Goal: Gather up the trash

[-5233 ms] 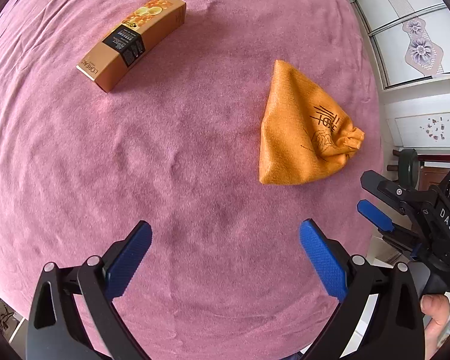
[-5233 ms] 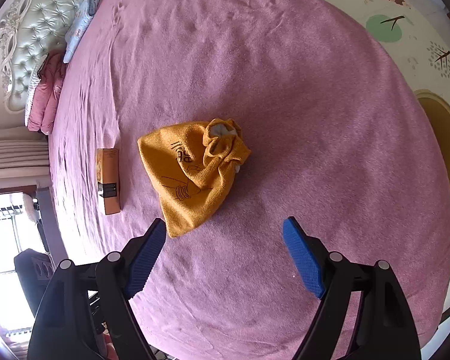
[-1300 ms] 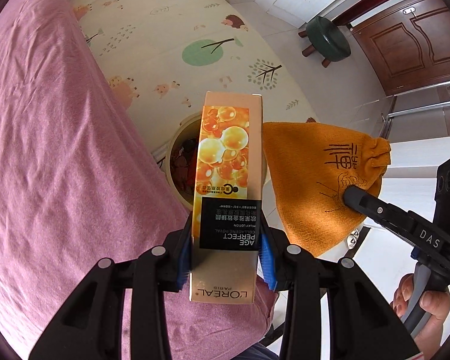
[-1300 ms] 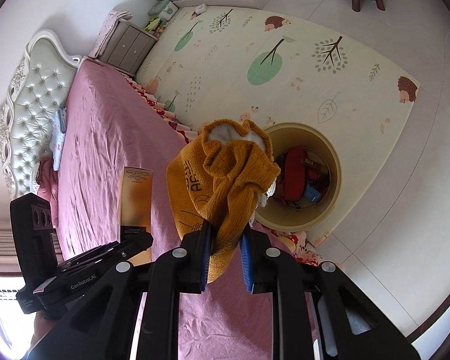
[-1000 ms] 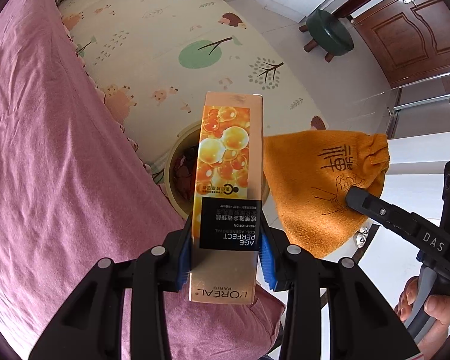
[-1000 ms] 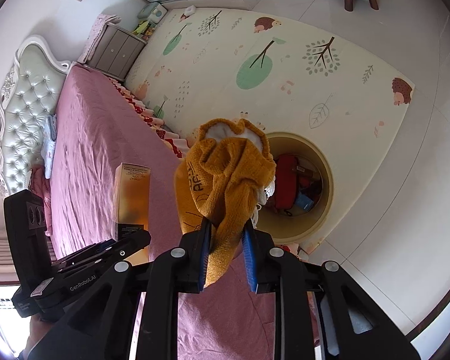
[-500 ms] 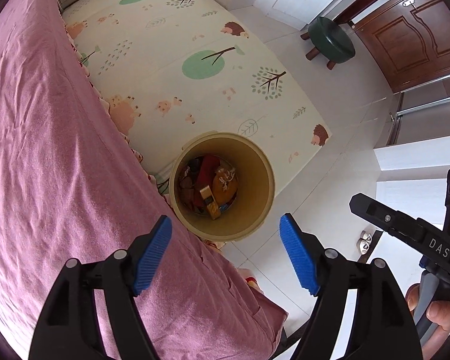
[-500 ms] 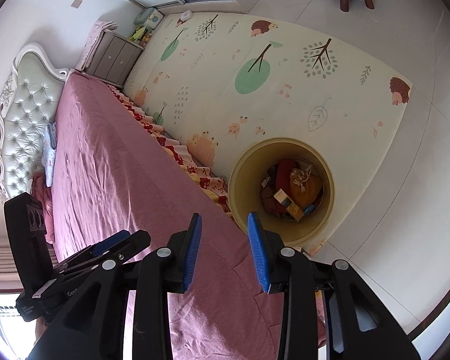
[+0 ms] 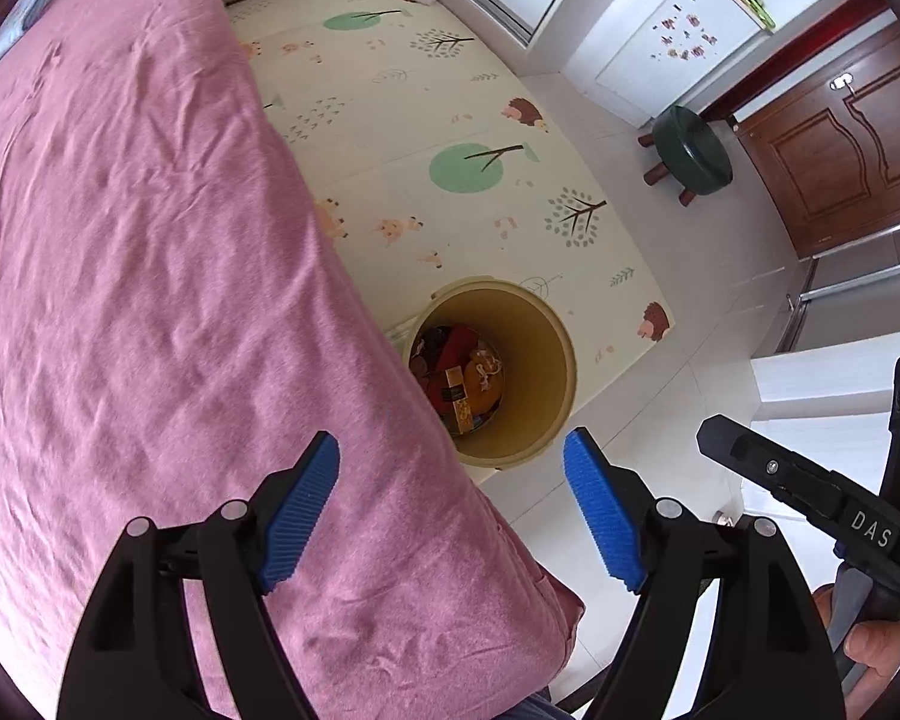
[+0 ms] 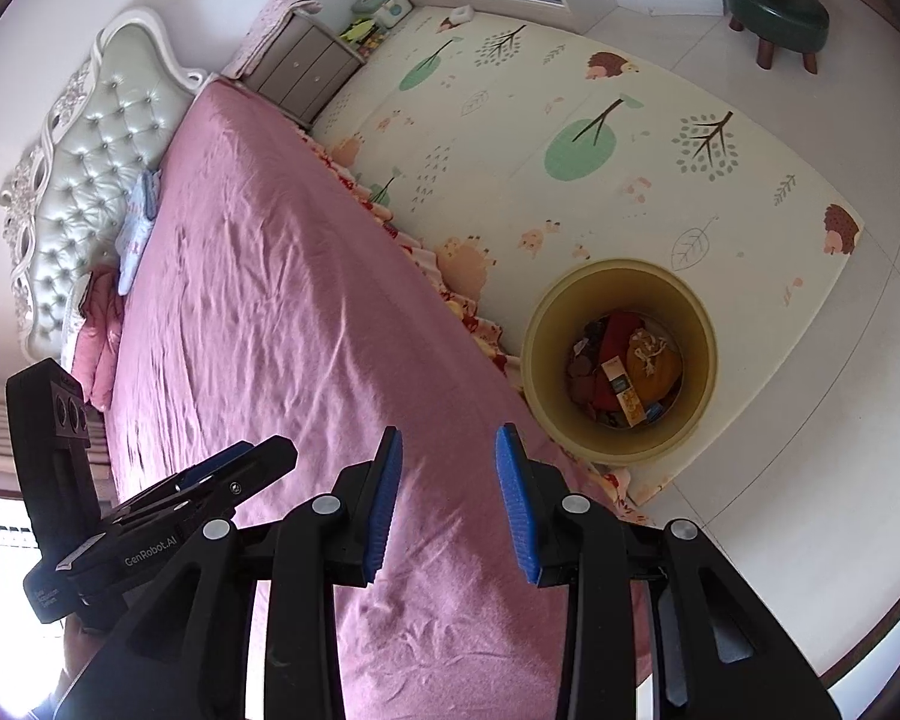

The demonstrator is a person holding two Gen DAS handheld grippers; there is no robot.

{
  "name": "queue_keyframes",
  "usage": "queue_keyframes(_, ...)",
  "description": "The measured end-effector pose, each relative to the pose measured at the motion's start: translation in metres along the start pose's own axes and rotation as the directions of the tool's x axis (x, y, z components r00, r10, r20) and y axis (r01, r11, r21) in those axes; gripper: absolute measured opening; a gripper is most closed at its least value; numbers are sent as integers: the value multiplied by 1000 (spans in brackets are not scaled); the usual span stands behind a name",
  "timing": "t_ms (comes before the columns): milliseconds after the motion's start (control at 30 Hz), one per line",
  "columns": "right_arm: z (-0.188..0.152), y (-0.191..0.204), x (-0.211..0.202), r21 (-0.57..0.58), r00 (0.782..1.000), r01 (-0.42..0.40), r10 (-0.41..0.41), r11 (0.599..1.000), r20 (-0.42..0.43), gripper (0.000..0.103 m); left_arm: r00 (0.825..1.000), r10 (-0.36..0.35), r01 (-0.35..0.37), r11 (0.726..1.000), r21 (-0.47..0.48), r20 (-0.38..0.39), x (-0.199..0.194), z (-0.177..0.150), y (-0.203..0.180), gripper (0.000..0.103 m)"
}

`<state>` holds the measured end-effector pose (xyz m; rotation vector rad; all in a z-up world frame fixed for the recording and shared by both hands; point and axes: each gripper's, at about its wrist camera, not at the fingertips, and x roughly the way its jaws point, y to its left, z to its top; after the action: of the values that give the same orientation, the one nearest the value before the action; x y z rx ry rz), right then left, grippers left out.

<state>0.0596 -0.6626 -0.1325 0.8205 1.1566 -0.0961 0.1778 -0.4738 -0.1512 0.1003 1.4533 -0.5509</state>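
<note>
- Bedroom floor beside the bed: a round yellow bin point(image 10: 621, 360) stands on the patterned play mat point(image 10: 570, 138), just off the edge of the pink bedspread point(image 9: 150, 270)
- Inside the bin lie the orange box point(image 10: 621, 390) and the orange drawstring pouch point(image 10: 651, 369), on top of red and dark scraps; both look fully below the rim, so the drop itself seems done
- Left gripper point(image 9: 450, 501) hangs above the bed edge near the bin; its blue pads point(image 9: 600, 516) stand wide apart with nothing between them, the jaws having just been opening
- Right gripper point(image 10: 447, 498) also points down toward the bed edge and bin; its jaws stand a little apart and empty, with a narrower gap than the left's, and they too have just been opening
- A hand point(image 9: 876, 642) grips the right tool's handle at the lower right of the left view
- To finish this step well, I would keep both tools clear of the bin rim and of each other while lifting away, so no pad catches the pouch's cord or tips the bin
- Next, look over the bedspread for leftovers: from these views it appears bare of trash, though its far end near the headboard point(image 10: 84, 180) and pillows is too small to judge
- Opening the right jaws wider before any new pickup would likely help
</note>
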Motion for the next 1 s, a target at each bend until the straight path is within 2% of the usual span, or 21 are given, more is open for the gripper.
queue_keyframes(167,-40,62,10,-97,997,-59,54,994,-62,34,999,13,-10,997,-83,29,-38,-42,41,78)
queue_keyframes(333,-80,117,17,-182,988,-116,94,976,-125,37,996,56,-43,985,-169,70,-78,-93,86,79)
queue_keyframes(500,-115,163,24,-271,975,-159,109,949,-192,37,989,101,-67,957,-282,107,-113,-138,136,79)
queue_keyframes(700,-149,211,33,-352,962,-199,113,915,-250,37,982,124,-58,914,-402,140,-144,-187,178,79)
queue_keyframes(933,-186,258,42,-438,950,-235,108,868,-294,37,972,153,-49,872,-488,177,-171,-229,213,79)
queue_keyframes(1000,-194,269,43,-450,946,-239,103,861,-306,41,970,160,-47,863,-503,183,-177,-238,220,81)
